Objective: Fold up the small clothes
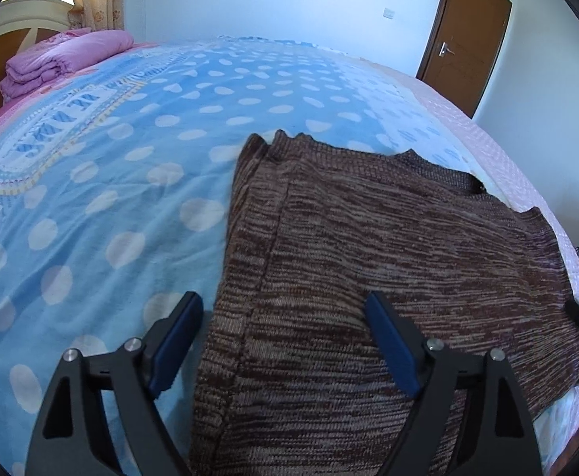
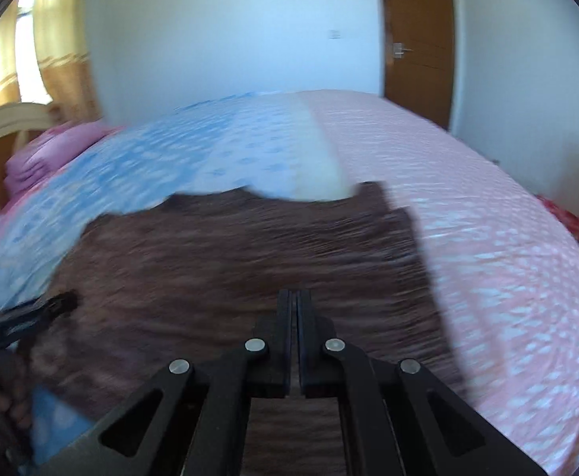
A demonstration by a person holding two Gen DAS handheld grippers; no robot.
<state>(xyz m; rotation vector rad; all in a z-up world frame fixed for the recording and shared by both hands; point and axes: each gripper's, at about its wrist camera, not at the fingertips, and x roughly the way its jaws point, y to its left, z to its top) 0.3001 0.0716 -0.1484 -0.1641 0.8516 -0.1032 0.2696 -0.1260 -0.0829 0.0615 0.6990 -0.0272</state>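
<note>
A brown knitted garment point(image 1: 388, 246) lies flat on the bed, its left side folded over in a long strip. My left gripper point(image 1: 285, 313) is open just above the garment's near left edge, its blue pads point(image 1: 392, 349) wide apart and holding nothing. In the blurred right wrist view the same garment point(image 2: 250, 258) spreads across the bed. My right gripper point(image 2: 294, 297) is shut above its near middle; nothing shows between the jaws. The left gripper point(image 2: 57, 303) shows at the left of that view.
The bed has a blue polka-dot cover point(image 1: 131, 139) on the left and a pink sheet point(image 2: 487, 238) on the right. A folded pink quilt point(image 1: 63, 59) lies by the headboard. A brown door point(image 1: 468, 39) stands in the far wall.
</note>
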